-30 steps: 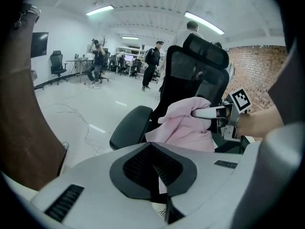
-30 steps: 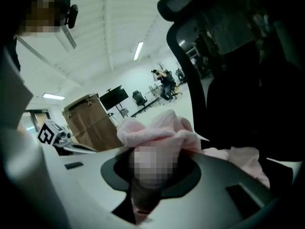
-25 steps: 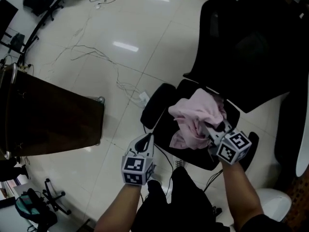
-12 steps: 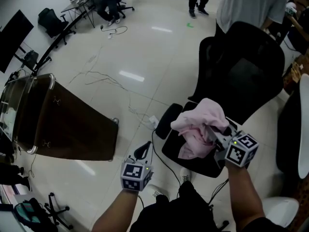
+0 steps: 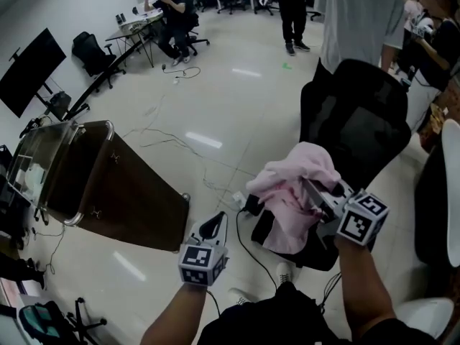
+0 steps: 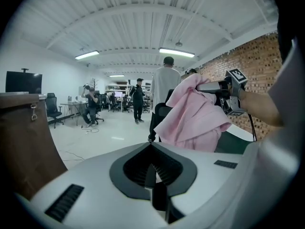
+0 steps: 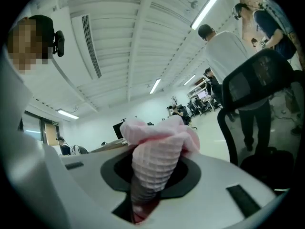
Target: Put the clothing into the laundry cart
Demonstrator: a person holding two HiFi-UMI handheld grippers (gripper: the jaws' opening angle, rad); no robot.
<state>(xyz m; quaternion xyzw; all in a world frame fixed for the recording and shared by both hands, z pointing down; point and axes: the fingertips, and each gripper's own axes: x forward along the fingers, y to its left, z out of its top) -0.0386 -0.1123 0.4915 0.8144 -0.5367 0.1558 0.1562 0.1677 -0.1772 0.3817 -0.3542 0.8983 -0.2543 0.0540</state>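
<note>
A pink garment (image 5: pixel 291 192) hangs bunched in the air in front of a black office chair (image 5: pixel 356 131). My right gripper (image 5: pixel 311 191) is shut on it, and its own view shows the waffle-knit pink cloth (image 7: pixel 155 159) clamped between the jaws. The left gripper view shows the same garment (image 6: pixel 193 116) hanging at the right. My left gripper (image 5: pixel 215 225) is held low near the middle, shut and empty. The laundry cart (image 5: pixel 108 185), brown fabric with a metal rim, stands to the left, apart from both grippers.
Cables trail across the glossy white floor (image 5: pixel 215 113) between cart and chair. People stand behind the chair (image 5: pixel 359 20) and sit at desks at the back (image 5: pixel 172 6). A monitor (image 5: pixel 32 70) stands far left. A white rounded object (image 5: pixel 451 185) is at the right edge.
The right gripper has lifted the pink garment off the chair seat. The head view has tilted up, so more of the cart and room shows. The left gripper stays low.
</note>
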